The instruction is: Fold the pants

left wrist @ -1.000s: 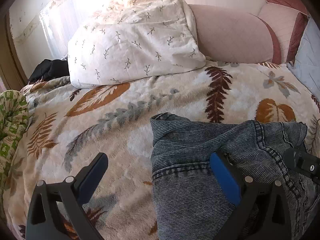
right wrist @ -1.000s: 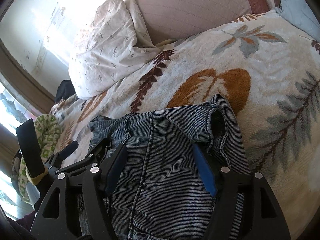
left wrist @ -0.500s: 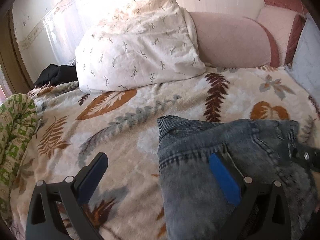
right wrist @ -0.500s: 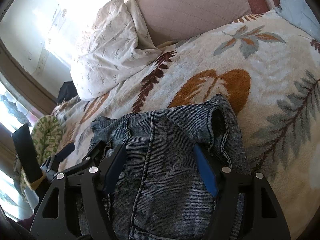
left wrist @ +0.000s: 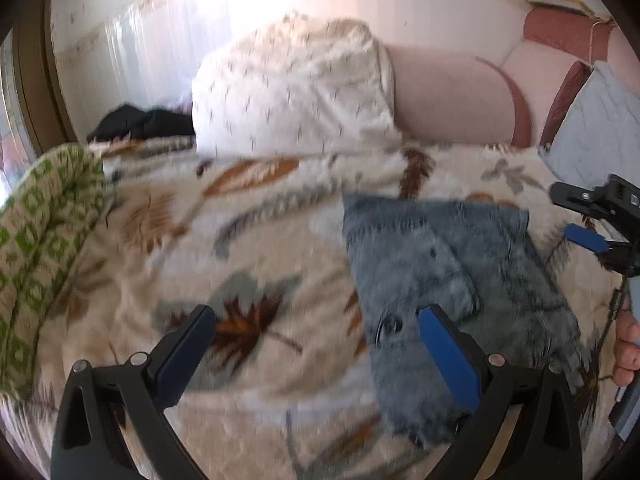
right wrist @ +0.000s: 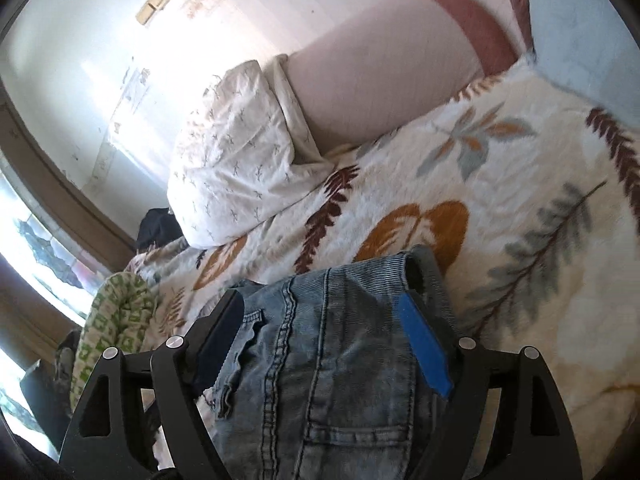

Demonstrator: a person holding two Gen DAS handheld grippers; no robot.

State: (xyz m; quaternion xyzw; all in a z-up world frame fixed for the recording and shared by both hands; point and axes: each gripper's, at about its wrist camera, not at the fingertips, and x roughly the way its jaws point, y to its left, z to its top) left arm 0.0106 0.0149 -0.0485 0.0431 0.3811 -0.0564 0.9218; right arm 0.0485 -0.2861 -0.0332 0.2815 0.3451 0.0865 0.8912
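Folded blue-grey jeans (left wrist: 440, 260) lie on a leaf-patterned blanket (left wrist: 256, 240) on a bed. My left gripper (left wrist: 316, 316) is open and wide, hovering over the blanket just left of the jeans, with nothing between its fingers. In the left wrist view, which is blurred, the right gripper (left wrist: 592, 224) shows at the right edge beyond the jeans, with a hand (left wrist: 628, 344) below it. In the right wrist view the right gripper (right wrist: 322, 304) hangs above the jeans (right wrist: 340, 380). Its jaws are opening and its pads stand clear of the denim.
A white sprigged duvet (left wrist: 292, 92) and a pink bolster (left wrist: 452, 96) lie at the head of the bed. A green patterned cloth (left wrist: 44, 232) edges the left side, a black garment (left wrist: 140, 120) lies behind it, and a pale blue pillow (left wrist: 592, 128) sits at the right.
My left gripper has drawn back and up, off the jeans' left edge. The right gripper has lifted and its jaws have widened. The left gripper has left the right wrist view.
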